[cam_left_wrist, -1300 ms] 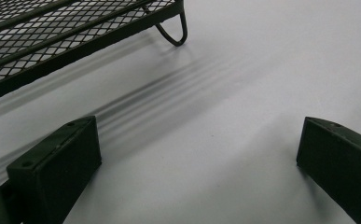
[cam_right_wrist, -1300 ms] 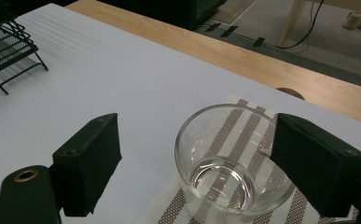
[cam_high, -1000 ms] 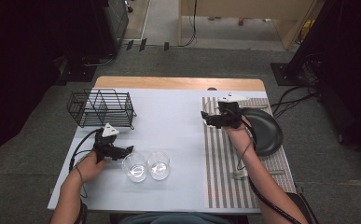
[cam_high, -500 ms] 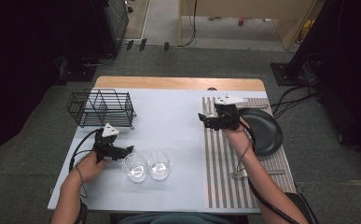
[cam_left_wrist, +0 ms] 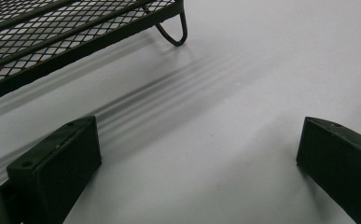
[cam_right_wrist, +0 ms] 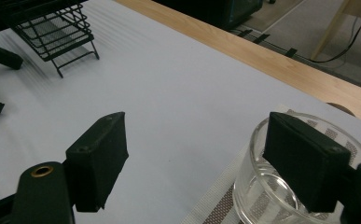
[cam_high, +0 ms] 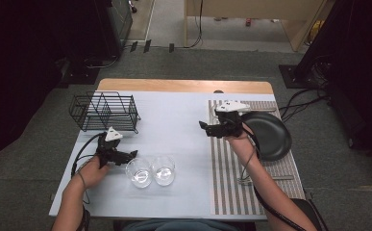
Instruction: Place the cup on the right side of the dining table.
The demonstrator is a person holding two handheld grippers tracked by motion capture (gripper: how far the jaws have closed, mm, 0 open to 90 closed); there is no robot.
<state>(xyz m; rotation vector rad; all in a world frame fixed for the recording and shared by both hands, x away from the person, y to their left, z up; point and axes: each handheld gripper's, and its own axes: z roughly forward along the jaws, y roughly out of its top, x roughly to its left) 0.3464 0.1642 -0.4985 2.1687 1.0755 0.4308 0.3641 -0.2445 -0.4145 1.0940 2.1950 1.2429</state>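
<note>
Two clear glasses (cam_high: 139, 172) (cam_high: 163, 169) stand side by side near the table's front. My left gripper (cam_high: 131, 156) rests just left of them, open, jaws pointing at the nearer glass. In the left gripper view, my left gripper (cam_left_wrist: 197, 130) holds nothing and bare table lies between its jaws. My right gripper (cam_high: 204, 129) hovers at the left edge of the striped mat (cam_high: 227, 183), open and pointing left. In the right gripper view, my right gripper (cam_right_wrist: 194, 126) has nothing between its jaws, and a third clear glass (cam_right_wrist: 267, 196) sits on the mat behind the right jaw.
A black wire rack (cam_high: 104, 111) stands at the back left, its foot (cam_left_wrist: 171, 32) near my left gripper. On the mat's right side lies a black plate (cam_high: 270, 135), with cutlery (cam_high: 243, 181) closer to the front. A wooden strip (cam_high: 183, 85) runs along the table's far edge.
My right gripper has shifted a little to the left and slightly nearer the person. The left gripper and both front glasses have stayed put.
</note>
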